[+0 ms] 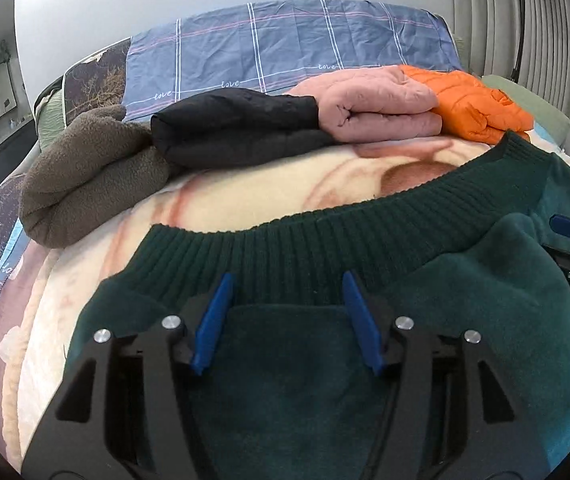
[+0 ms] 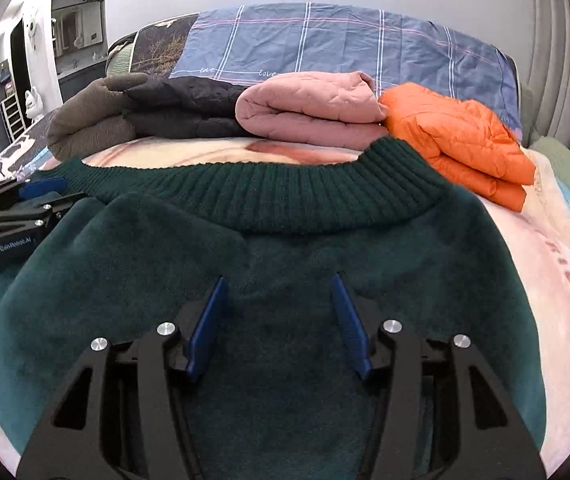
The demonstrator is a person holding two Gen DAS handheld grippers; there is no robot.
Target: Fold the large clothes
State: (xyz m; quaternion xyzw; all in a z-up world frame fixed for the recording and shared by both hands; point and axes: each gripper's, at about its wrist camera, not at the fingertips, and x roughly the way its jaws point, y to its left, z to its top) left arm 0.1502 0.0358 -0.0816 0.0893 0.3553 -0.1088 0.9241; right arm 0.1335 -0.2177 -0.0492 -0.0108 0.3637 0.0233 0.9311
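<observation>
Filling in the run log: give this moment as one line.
left tool: open, above green sweater | right tool: open, nothing held | sweater: flat on blanket | folded: brown, black, pink, orange pieces behind

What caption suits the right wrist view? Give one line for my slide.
Open right gripper over a dark green sweater on the bed, four folded garments behind.

dark green sweater [image 2: 285,248], orange jacket [image 2: 461,140]
</observation>
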